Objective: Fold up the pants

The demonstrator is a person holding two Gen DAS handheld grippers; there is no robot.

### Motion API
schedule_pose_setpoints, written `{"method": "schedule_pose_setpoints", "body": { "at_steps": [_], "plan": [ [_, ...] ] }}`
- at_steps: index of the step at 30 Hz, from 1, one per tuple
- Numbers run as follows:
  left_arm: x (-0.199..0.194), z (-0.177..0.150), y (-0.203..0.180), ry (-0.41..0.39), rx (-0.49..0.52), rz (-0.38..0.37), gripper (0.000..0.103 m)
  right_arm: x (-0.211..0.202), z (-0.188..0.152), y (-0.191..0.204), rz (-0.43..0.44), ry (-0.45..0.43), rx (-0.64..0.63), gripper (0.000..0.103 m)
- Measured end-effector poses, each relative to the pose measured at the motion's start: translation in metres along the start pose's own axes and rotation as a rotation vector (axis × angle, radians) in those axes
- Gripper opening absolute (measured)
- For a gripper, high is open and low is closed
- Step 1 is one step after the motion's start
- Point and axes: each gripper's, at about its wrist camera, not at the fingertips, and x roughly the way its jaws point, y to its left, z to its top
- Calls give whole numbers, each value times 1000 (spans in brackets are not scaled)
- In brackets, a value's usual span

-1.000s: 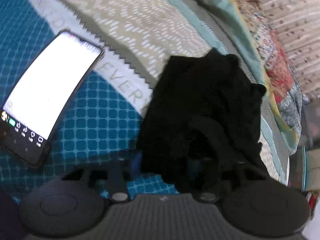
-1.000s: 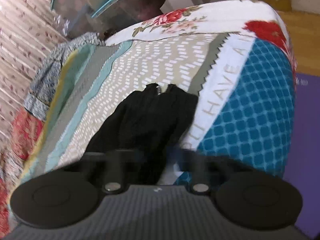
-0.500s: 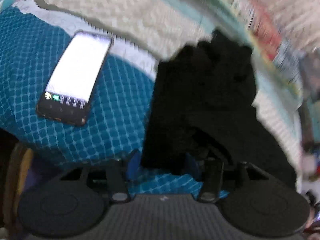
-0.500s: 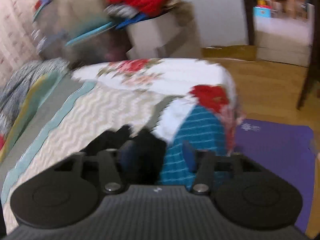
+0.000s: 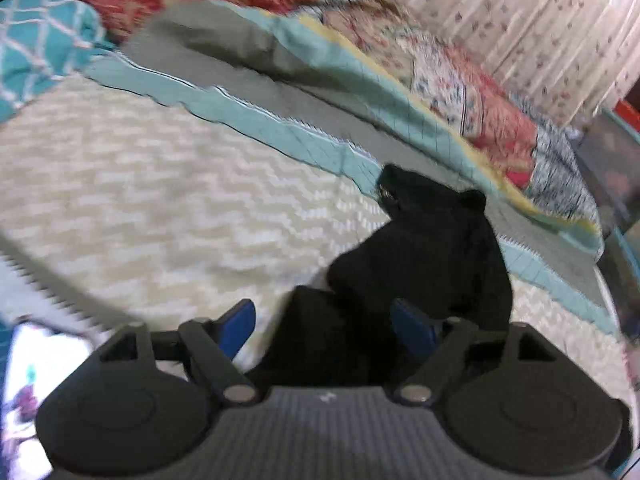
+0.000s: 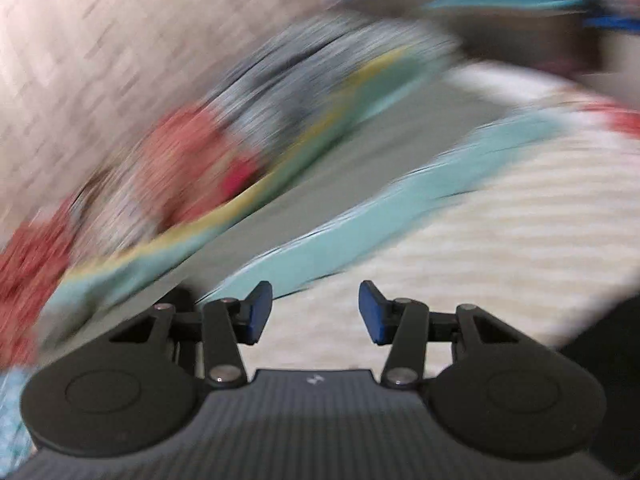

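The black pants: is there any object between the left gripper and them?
Nothing visible is. The black pants already lie between the spread pads of the left gripper, on the bedspread. The phone lies far off to the left.

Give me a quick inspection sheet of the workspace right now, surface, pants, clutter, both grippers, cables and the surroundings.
Surface: a bed with a patchwork bedspread; beige zigzag panel, teal and grey strips.
Job's things: black pants bunched in a heap on the beige panel, not laid flat; fold state cannot be told.
Clutter: a phone with its screen lit, at the lower left edge of the left wrist view.
Grippers: left gripper open, blue fingers apart, pants fabric between them but not pinched. Right gripper open and holding nothing, over the bedspread; that view is heavily blurred.
Cables: nothing seen.
Surroundings: a floral quilt bunched along the far side, a patterned curtain behind it.
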Motion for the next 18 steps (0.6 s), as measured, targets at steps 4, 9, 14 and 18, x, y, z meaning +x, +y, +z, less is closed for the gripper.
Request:
{"method": "schedule_pose_setpoints", "body": {
  "at_steps": [4, 9, 14, 18],
  "plan": [
    [34, -15, -5, 30, 23, 11, 48, 108, 11, 90, 71, 116, -215, 51],
    [49, -35, 4, 56, 49, 48, 36, 229, 11, 165, 47, 195, -343, 52],
    [51, -37, -2, 53, 94, 78, 37, 298, 0, 186, -19, 250, -335, 58],
    [51, -33, 0, 60, 79, 66, 37, 308, -30, 210, -20, 273, -500, 13]
  ]
}}
